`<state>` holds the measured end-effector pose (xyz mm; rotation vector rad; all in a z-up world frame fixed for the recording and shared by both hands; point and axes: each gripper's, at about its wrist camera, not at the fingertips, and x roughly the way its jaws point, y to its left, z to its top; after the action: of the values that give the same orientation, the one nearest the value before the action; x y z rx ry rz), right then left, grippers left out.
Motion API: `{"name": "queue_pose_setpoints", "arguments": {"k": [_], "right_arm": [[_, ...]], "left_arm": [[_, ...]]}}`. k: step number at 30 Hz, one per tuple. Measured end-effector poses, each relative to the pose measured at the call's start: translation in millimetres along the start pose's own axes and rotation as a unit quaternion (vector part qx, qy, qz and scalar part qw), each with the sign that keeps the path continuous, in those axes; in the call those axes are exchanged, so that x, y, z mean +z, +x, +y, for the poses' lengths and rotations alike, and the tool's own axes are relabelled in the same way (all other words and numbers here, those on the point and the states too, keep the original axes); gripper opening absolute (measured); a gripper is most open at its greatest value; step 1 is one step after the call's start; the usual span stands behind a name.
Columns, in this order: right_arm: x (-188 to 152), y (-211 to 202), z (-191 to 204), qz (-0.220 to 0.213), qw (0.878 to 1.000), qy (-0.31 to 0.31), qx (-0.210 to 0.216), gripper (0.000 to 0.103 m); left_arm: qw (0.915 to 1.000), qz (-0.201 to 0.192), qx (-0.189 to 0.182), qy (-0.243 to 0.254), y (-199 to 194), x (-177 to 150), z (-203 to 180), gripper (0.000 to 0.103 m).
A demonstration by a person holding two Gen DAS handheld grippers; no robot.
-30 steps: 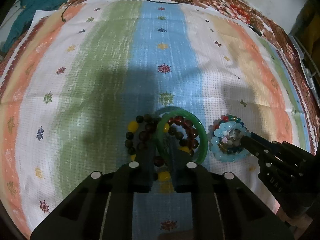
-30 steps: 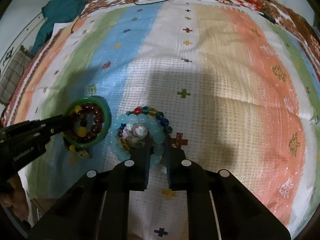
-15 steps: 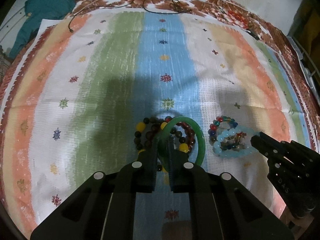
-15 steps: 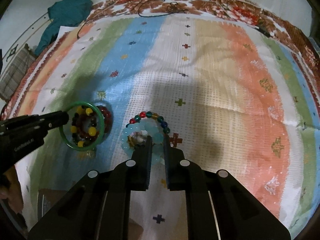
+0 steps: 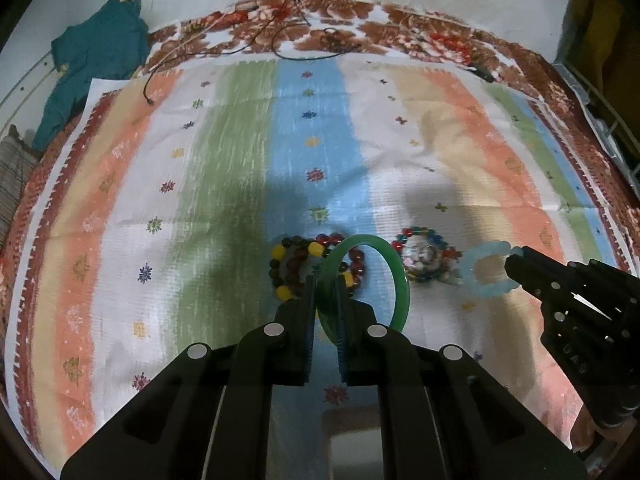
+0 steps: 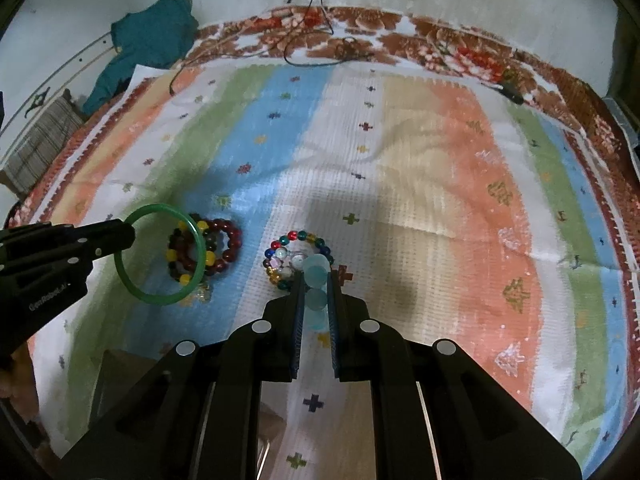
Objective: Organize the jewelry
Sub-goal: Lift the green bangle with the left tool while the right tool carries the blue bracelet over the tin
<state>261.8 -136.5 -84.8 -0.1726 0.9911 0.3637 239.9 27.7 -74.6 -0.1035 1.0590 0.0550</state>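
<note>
My left gripper (image 5: 325,285) is shut on a green bangle (image 5: 394,270) and holds it above the striped cloth; the bangle also shows in the right wrist view (image 6: 160,210). Under it lie dark red and yellow bead bracelets (image 5: 286,268), also in the right wrist view (image 6: 218,246). My right gripper (image 6: 315,278) is shut on a pale blue bead bracelet (image 6: 316,274), lifted off the cloth; it shows in the left wrist view (image 5: 486,268). A multicoloured bead bracelet pile (image 5: 424,256) stays on the cloth (image 6: 294,256).
The striped cloth (image 5: 224,184) covers a bed with a brown floral blanket (image 5: 400,40). A teal garment (image 5: 96,60) lies at the far left. Thin cables (image 5: 288,40) run across the far edge. A dark clip (image 6: 510,90) lies far right.
Both grippers have risen and pulled back. The left one lifted the green bangle off the dark beads. The right one lifted the pale blue bracelet away from the multicoloured pile.
</note>
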Motion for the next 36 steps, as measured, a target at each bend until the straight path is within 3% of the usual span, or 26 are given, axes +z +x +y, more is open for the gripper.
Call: {"name": "queue_pose_setpoints", "arguments": {"k": [23, 36], "right_arm": [[-23.9, -83.4, 28.0, -0.073, 0.997, -0.026, 0.012, 0.012], [-50.4, -106.8, 39.6, -0.074, 0.996, -0.030, 0.027, 0.012]], "left_arm": [[0.9991, -0.039, -0.012, 0.007, -64.6, -34.7, -8.1, 0.008], [0.9982, -0.054, -0.017, 0.018, -95.1, -63.4, -10.2, 0.009]]}}
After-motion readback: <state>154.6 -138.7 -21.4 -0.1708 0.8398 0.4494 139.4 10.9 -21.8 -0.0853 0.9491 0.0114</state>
